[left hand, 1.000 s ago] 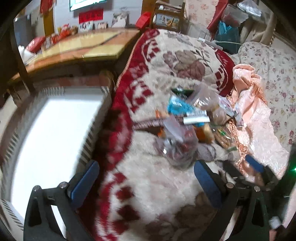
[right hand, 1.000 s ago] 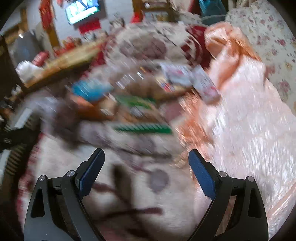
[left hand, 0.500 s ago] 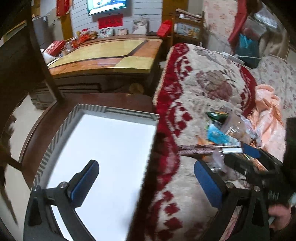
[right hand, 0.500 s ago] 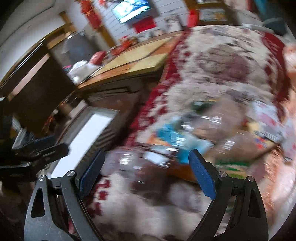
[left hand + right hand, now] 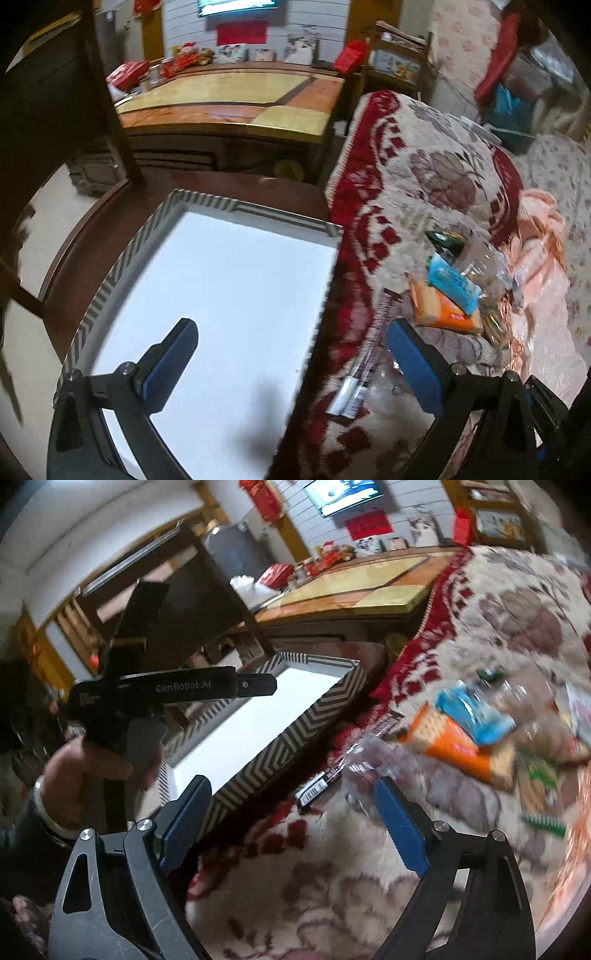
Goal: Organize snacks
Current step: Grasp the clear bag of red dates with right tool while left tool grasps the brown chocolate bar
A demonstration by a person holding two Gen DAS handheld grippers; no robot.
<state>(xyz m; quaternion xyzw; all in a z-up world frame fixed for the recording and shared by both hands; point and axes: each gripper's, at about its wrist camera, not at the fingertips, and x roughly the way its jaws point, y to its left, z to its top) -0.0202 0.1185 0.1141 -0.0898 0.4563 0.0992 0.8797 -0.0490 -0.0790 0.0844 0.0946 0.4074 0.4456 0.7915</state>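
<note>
A heap of snacks lies on the red and cream blanket: an orange packet (image 5: 441,312) (image 5: 456,746), a blue packet (image 5: 454,284) (image 5: 474,712) and a clear bag (image 5: 480,266). A clear packet with a barcode label (image 5: 364,380) (image 5: 354,768) lies nearest the box. My left gripper (image 5: 291,369) is open and empty above the white floor of the zigzag-patterned box (image 5: 110,284) (image 5: 295,734). My right gripper (image 5: 291,823) is open and empty, low over the blanket at the box's edge. The left gripper's body also shows in the right wrist view (image 5: 173,692).
A dark wooden chair seat (image 5: 110,221) carries the box. A yellow and orange table (image 5: 240,99) stands behind it. A pink satin cloth (image 5: 539,295) lies right of the snacks. A floral sofa (image 5: 561,177) is at the far right.
My left gripper has swung left from the snack heap to over the box. My right gripper has swung left too, from the pink cloth to the box's edge. The clear packet lies closer to the box.
</note>
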